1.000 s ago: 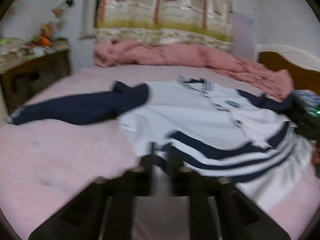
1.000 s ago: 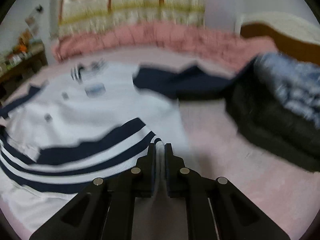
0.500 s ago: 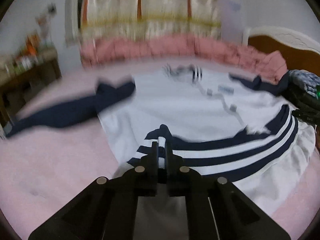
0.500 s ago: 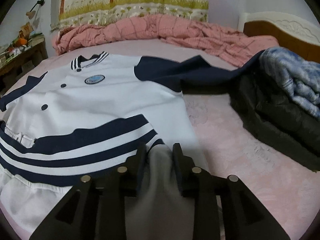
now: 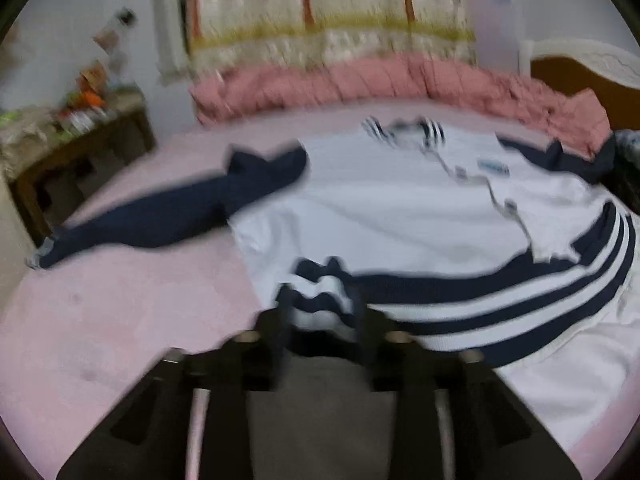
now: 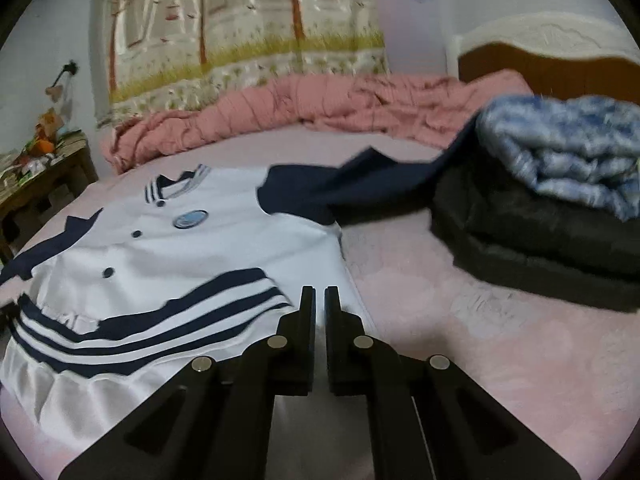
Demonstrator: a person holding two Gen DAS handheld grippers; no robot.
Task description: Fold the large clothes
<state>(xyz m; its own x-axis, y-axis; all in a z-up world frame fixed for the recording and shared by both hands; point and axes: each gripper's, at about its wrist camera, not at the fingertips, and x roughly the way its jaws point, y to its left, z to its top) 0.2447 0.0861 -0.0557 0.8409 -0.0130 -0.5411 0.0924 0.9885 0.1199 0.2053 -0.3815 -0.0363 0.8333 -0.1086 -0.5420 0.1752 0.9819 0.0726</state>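
A white jacket (image 5: 400, 208) with navy sleeves and a navy-striped hem lies spread face up on the pink bed (image 5: 120, 312). In the blurred left wrist view my left gripper (image 5: 322, 304) is at the hem's left corner. Its jaws are opening, and the bunched striped hem (image 5: 320, 300) lies loose between the fingers. In the right wrist view my right gripper (image 6: 320, 292) is shut, with its tips over the white cloth by the jacket's (image 6: 200, 248) right lower edge. I see no cloth pinched there. One navy sleeve (image 5: 168, 216) stretches left; the other sleeve (image 6: 340, 192) runs right toward a clothes pile.
A dark folded garment (image 6: 540, 248) with a blue-and-white one (image 6: 560, 148) on top sits at the bed's right side. A rumpled pink quilt (image 6: 320, 108) lines the far edge below a curtain. A cluttered wooden side table (image 5: 72, 140) stands left and a headboard (image 6: 540, 56) right.
The left jaws, shut on the striped hem half a second ago, now stand apart with the hem loose. The right jaws, apart over grey cloth then, have closed and shifted slightly right.
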